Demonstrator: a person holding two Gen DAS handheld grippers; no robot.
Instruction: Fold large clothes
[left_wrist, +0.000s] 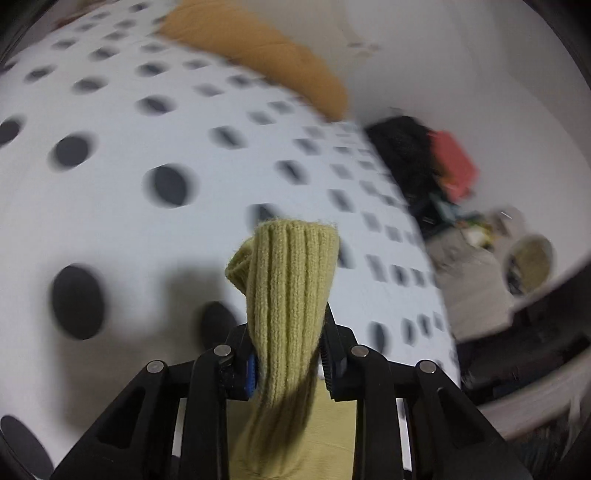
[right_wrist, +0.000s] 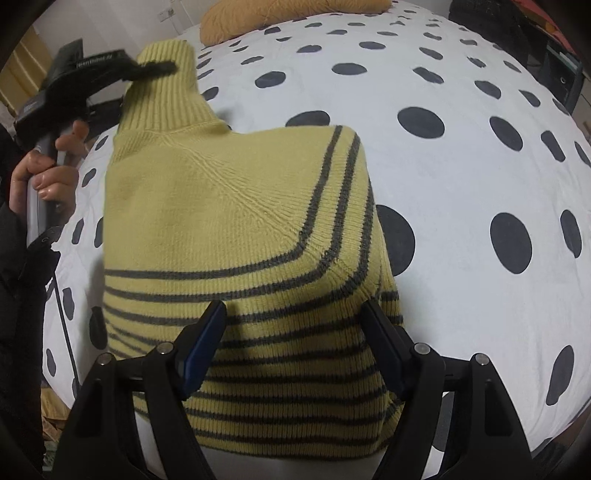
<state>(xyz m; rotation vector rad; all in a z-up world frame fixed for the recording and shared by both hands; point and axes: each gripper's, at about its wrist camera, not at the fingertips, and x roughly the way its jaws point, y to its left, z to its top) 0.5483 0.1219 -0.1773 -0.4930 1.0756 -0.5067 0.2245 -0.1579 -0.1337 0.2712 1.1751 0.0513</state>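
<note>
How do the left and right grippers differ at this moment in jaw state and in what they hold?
The left gripper has its jaws clamped on the sweater's ribbed collar; the right gripper has its jaws wide apart, holding nothing. The left one lifts the collar clear of the spotted bedsheet; the right one hovers above the sweater's striped body. Both are black with blue pads and point down at the same yellow sweater.

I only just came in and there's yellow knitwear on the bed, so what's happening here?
A person is folding a yellow striped sweater on the polka-dot bedspread, a hand-held claw in each hand. The left claw is clamped on the sweater's ribbed collar. The right claw stands open over the striped part, its fingers on either side of the knit without pinching it. The sweater already looks partly folded. An orange pillow lies at the far end of the bed.
</note>
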